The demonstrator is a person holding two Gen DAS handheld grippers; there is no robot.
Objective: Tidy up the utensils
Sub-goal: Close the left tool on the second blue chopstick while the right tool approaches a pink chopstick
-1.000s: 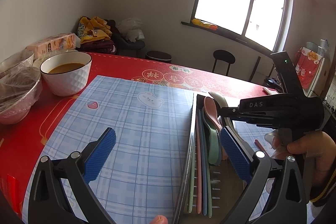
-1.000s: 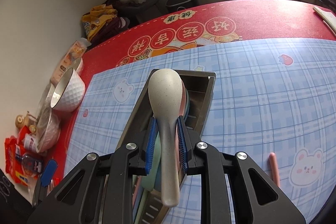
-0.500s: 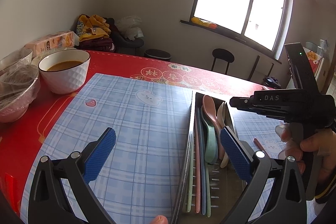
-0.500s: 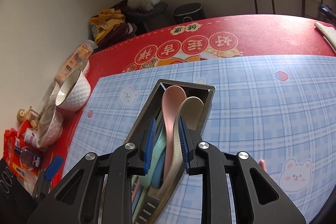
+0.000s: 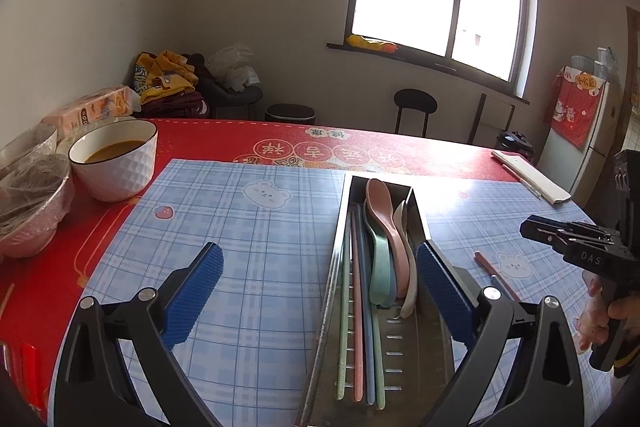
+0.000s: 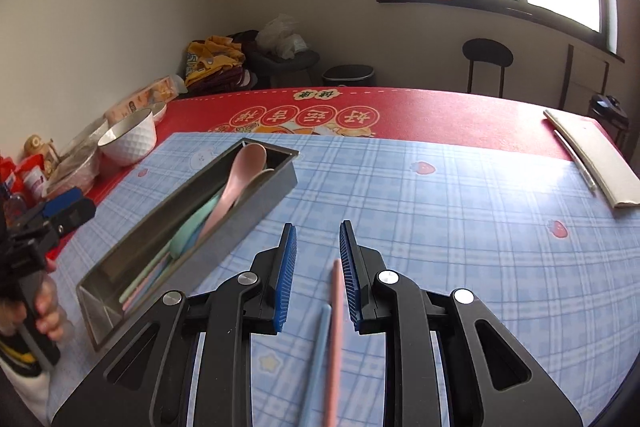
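Note:
A long metal utensil tray (image 5: 421,211) (image 6: 256,205) lies on the blue plaid mat. It holds a pink spoon (image 5: 382,211) (image 6: 240,183), a beige spoon (image 5: 406,255), a green spoon (image 5: 378,267) and several pastel chopsticks (image 5: 356,327). A pink chopstick (image 6: 335,327) and a blue chopstick (image 6: 316,359) lie loose on the mat. My right gripper (image 6: 318,231) is open and empty, hovering above them to the right of the tray. My left gripper (image 5: 318,255) is wide open and empty above the tray's near end.
A white bowl of brown liquid (image 5: 114,159) and a covered bowl (image 5: 28,203) stand at the left on the red tablecloth (image 5: 208,139). A tissue pack (image 5: 94,109) sits behind them. A white folded item (image 6: 592,155) lies far right.
My right gripper let the beige spoon go into the tray, opened, and moved right and back to above the loose chopsticks. My left gripper stayed open.

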